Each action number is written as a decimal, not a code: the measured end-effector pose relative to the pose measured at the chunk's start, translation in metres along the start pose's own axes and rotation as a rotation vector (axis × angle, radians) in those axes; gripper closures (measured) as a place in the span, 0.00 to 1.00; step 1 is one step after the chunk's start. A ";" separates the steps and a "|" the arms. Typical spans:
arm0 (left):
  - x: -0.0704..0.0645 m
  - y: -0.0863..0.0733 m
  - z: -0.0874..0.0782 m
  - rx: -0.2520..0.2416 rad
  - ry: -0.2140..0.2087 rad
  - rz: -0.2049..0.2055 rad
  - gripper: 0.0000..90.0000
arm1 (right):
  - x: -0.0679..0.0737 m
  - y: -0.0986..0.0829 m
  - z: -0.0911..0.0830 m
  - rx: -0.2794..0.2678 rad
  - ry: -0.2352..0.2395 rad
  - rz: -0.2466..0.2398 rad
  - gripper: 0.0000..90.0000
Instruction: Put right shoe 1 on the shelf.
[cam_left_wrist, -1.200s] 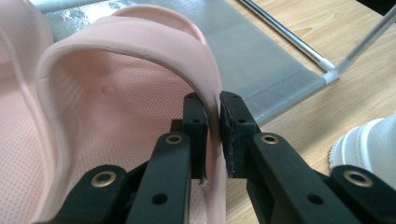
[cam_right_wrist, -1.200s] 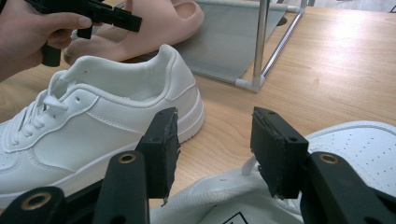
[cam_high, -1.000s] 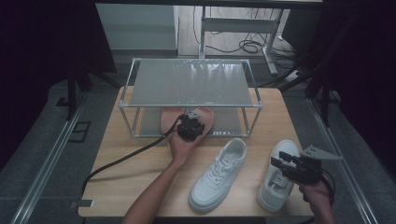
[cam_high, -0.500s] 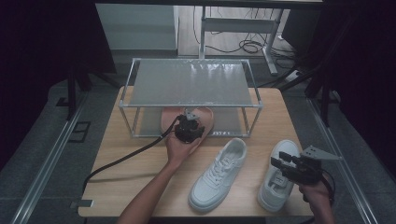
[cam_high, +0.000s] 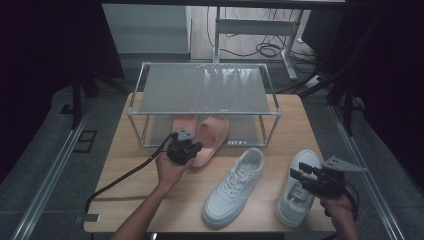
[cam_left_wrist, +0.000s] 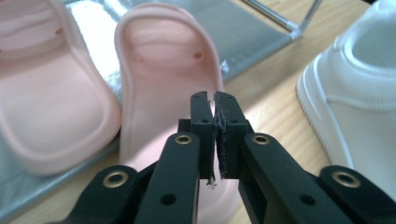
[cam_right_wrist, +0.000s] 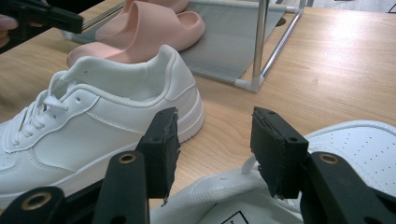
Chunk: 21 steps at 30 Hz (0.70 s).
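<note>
Two pink slippers lie on the lower shelf of a metal rack (cam_high: 205, 90). The right slipper (cam_high: 212, 137) (cam_left_wrist: 159, 70) juts over the shelf's front edge onto the table, and the left slipper (cam_high: 182, 124) (cam_left_wrist: 46, 102) lies beside it. My left gripper (cam_high: 182, 147) (cam_left_wrist: 215, 121) hovers over the right slipper's near end, jaws shut with nothing between them. Of two white sneakers on the table, one (cam_high: 232, 187) (cam_right_wrist: 93, 112) is in the middle and the other (cam_high: 297, 190) (cam_right_wrist: 355, 144) at the right. My right gripper (cam_high: 305, 180) (cam_right_wrist: 217, 135) stands open just above the right sneaker's opening.
The rack's top shelf is a bare grey sheet, and its front right post (cam_right_wrist: 259, 42) stands on the table beyond the sneakers. A black cable (cam_high: 125, 175) trails from the left gripper to the table's near left. Bare wood lies right of the rack.
My left gripper has drawn back from the rack toward the near left. The right gripper and both sneakers have stayed put.
</note>
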<state>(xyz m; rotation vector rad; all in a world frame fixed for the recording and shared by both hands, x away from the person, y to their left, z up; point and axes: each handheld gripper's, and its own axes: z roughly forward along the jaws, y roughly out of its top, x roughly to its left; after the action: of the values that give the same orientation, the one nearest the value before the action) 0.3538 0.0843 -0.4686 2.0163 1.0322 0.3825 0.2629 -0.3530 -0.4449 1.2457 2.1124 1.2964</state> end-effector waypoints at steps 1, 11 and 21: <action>0.003 -0.005 -0.006 0.005 0.002 0.010 0.98 | 0.000 0.000 0.000 0.002 0.000 -0.001 0.57; 0.019 -0.036 -0.033 0.009 -0.002 0.018 1.00 | 0.000 0.000 0.000 0.003 -0.001 -0.001 0.57; 0.034 -0.061 -0.040 0.051 0.004 0.034 1.00 | 0.001 0.000 0.001 0.005 -0.001 -0.002 0.57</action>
<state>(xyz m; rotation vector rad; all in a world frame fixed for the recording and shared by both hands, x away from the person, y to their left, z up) 0.3193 0.1521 -0.4952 2.0816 1.0211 0.3822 0.2628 -0.3518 -0.4451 1.2460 2.1166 1.2908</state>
